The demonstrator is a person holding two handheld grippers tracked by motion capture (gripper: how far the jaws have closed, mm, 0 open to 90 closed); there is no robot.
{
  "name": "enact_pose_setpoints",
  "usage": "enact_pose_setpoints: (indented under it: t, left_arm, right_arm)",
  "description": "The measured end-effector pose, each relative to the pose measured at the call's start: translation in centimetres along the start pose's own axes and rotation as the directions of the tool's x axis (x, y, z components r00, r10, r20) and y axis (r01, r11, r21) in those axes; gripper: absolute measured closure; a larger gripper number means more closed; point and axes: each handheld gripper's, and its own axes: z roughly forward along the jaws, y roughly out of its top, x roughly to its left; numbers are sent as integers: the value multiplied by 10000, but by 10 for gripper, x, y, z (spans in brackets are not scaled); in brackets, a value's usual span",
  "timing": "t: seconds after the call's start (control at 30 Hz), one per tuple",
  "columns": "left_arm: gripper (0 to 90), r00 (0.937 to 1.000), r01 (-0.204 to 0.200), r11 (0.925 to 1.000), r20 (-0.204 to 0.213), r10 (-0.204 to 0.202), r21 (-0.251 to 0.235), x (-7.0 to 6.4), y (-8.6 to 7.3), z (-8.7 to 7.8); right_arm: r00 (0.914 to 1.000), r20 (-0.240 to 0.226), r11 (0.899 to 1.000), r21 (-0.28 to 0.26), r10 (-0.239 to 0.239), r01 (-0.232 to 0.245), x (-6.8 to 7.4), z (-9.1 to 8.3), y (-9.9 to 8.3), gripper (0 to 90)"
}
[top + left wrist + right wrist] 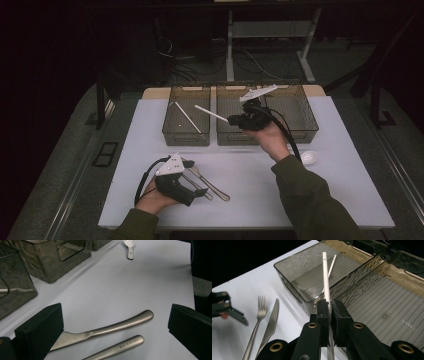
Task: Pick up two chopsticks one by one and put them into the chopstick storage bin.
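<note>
My right gripper (232,119) (329,303) is shut on a white chopstick (210,113) (325,277). It holds the stick above the front of the grey clear bins, with the stick's tip reaching over the left bin (186,134) (292,270). A second white chopstick (187,117) (331,265) lies inside that bin. My left gripper (192,181) (115,315) stands open low over the near left of the table. The handles of a steel knife (212,187) (120,323) and a steel fork (197,186) (120,346) lie between its jaws, untouched.
Three grey clear bins stand in a row at the back: the middle bin (230,136) and the right bin (305,131) beside the left one. A small white spoon (307,157) (130,247) lies on the white mat to the right of the hand.
</note>
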Motion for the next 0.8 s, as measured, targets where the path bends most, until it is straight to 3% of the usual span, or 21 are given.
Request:
enact_pose_setpoints:
  t: [0.47,0.8]
  left_arm:
    - [0,9999,-100,9999,54,100,8,1,0,-1]
    - [0,9999,-77,10000,95,77,-59,0,1,-1]
  right_arm:
    - [9996,267,9985,554,-68,53,4,49,31,851]
    - [9987,454,9948,983,238,-282,2,93,40,851]
